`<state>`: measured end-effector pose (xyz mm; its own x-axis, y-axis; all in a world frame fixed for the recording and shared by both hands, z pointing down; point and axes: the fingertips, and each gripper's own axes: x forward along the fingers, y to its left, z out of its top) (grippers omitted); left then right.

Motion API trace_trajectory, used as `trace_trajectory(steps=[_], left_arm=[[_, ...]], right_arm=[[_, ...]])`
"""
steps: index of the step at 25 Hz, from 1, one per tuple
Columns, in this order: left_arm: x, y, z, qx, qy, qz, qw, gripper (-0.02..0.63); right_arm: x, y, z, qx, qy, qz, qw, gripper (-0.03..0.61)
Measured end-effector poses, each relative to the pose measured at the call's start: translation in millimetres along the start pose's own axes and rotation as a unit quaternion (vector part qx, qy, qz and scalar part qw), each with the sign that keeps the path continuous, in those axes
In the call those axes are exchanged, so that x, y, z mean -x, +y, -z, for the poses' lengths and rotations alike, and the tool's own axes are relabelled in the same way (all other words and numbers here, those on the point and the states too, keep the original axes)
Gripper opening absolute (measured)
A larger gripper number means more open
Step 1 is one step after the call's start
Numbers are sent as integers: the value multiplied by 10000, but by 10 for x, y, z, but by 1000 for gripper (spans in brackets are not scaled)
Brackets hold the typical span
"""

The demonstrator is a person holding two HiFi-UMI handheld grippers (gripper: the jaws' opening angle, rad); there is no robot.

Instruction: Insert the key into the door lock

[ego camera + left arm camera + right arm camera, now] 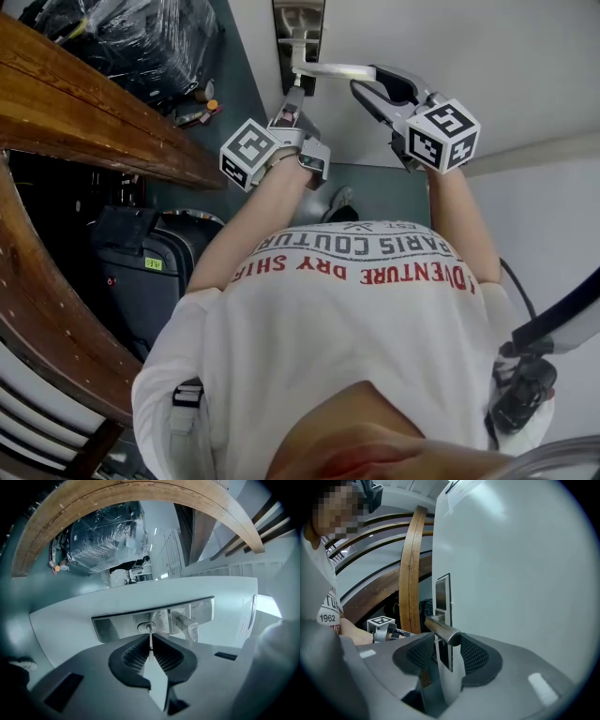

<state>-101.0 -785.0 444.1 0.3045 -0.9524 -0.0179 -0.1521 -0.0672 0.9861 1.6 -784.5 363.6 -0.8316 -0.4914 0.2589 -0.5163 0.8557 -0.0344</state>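
- L gripper (pixel 150 640): jaws clenched flat on the key (pixel 150 632). The blade projects toward 12 o'clock, edge-on, lined up w/ the keyhole (pixel 146 627). Judged purpose: a rigid, straight hold so the blade runs along the cylinder axis.
- Key location: between the L pads, tip at the keyhole mouth on the lock plate (pixel 117 625). The tip appears to touch or just enter; depth can't be read.
- R gripper (pixel 443 643): jaws closed round the free end of the door handle (pixel 440 630). Judged purpose: steady the door (pixel 525 573) against the push of insertion.
- Head view: the plate sits at 12 o'clock, L gripper (pixel 292 111) just below it, R gripper (pixel 375 89) at approx. 2 o'clock from it, on the lever.
- Key appearance: thin, pale metal, seen as a narrow vertical sliver. The bow is hidden in the pads and teeth aren't resolvable.
- Keyhole: small oval cylinder face, bright metal, w/ the handle root at its 3 o'clock.
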Motion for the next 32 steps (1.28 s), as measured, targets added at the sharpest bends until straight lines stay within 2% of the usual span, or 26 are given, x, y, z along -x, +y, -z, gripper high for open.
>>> trace_trajectory(steps=[5,10,17,26,30,32], left_arm=[[-42,35,6,388,-203,106,9990,23],[-78,24,-3,489,-414,208,9977,23],[-204,14,-69,687,-442,220,9964,22],[-233,-23,-85,516,-523,323,9968,23],[-289,-51,-27,417,-345,586,9968,23],[-291,-40,14,233,-240,651,9973,38]], right_arm=[[-1,13,16,-2,-32,-25,10000,170],[4,43,1,-77,-113,-136,9998,166],[24,60,-19,-6,-164,-62,9998,164],[22,58,-40,50,-178,-50,9998,163],[13,37,-23,-17,-190,-58,9998,164],[6,-1,8,-171,-189,-48,9997,164]])
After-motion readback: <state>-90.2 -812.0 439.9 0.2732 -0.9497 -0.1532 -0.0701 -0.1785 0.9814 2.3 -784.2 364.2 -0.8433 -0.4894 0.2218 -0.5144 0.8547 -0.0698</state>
